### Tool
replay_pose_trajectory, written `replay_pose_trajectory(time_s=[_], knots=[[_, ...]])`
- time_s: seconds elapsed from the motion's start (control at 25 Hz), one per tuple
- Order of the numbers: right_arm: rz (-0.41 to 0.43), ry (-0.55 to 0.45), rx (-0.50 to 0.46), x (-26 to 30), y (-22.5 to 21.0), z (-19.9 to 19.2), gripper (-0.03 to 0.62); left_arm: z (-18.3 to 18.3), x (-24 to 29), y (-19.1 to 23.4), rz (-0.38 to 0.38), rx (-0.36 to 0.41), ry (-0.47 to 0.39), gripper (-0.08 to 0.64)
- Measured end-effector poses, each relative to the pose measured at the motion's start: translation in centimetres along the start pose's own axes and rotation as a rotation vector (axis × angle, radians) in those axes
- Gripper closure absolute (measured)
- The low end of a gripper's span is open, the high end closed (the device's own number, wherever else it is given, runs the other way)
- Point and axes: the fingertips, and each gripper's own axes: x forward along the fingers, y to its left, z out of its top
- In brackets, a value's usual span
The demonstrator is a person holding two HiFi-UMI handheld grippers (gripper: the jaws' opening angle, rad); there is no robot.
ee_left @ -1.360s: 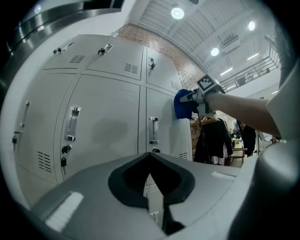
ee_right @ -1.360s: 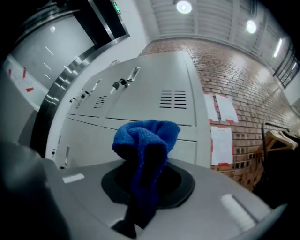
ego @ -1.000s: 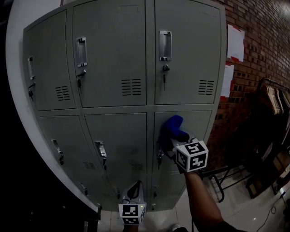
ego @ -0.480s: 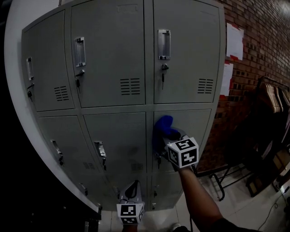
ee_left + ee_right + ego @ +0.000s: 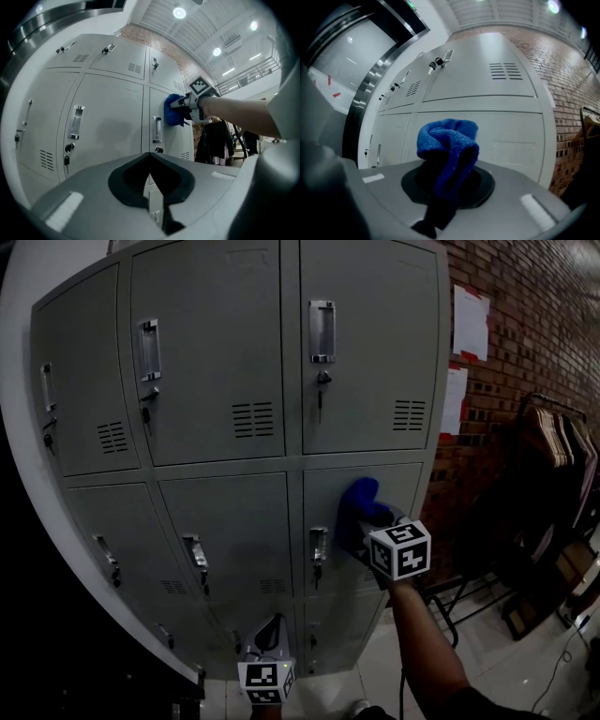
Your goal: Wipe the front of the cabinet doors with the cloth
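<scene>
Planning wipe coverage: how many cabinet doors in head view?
6 clear: upper left door, upper middle door, upper right door, lower left door, lower middle door, lower right door behind the cloth. Further doors beneath are partly hidden.

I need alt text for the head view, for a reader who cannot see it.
The right claw holds a blue cloth against the middle-row right door of a grey locker cabinet. The left claw hangs low near its base. A brick wall stands to the right.
</scene>
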Motion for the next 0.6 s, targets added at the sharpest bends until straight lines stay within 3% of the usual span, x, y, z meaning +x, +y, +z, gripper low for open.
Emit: replay_pose_trajectory(time_s=[0.6], knots=[[-0.200, 0.053, 0.055, -4.7, -11.4, -2.4, 0.535, -0.4, -0.1, -0.3, -0.022, 0.001, 0.002, 0.546]])
